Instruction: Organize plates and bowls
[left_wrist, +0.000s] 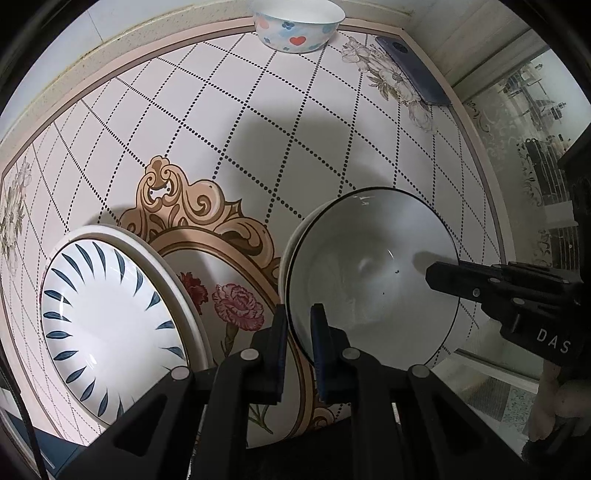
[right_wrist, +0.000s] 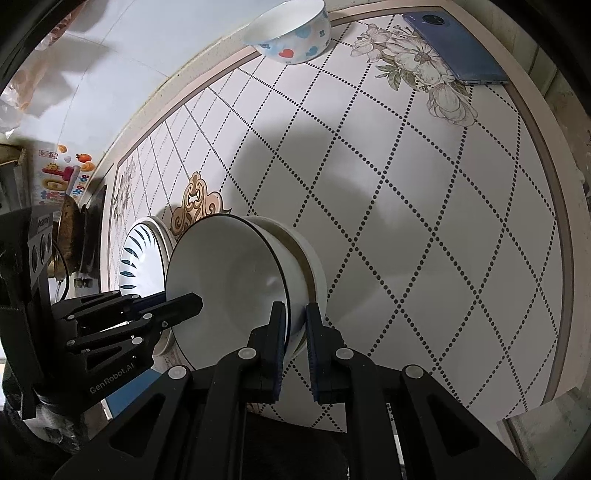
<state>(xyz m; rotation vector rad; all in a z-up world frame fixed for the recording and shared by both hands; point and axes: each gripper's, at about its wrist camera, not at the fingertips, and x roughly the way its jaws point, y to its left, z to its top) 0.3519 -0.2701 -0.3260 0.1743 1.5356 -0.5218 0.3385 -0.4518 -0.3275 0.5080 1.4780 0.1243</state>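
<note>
A white bowl with a thin dark rim (left_wrist: 369, 280) (right_wrist: 229, 280) sits nested on another white bowl (right_wrist: 314, 273) on the table. My left gripper (left_wrist: 298, 325) is shut on its near-left rim. My right gripper (right_wrist: 296, 321) is shut on the opposite rim; its finger (left_wrist: 465, 282) shows at the right in the left wrist view. A white plate with blue leaf marks (left_wrist: 107, 325) (right_wrist: 142, 258) lies stacked on another plate to the left. A small bowl with hearts and flowers (left_wrist: 299, 26) (right_wrist: 291, 33) stands at the table's far edge.
The table (left_wrist: 258, 110) has a white dotted-diamond cloth with a floral medallion. A dark blue phone (left_wrist: 413, 70) (right_wrist: 458, 51) lies at the far right corner. A wall runs along the far and left sides. The floor drops off at the right.
</note>
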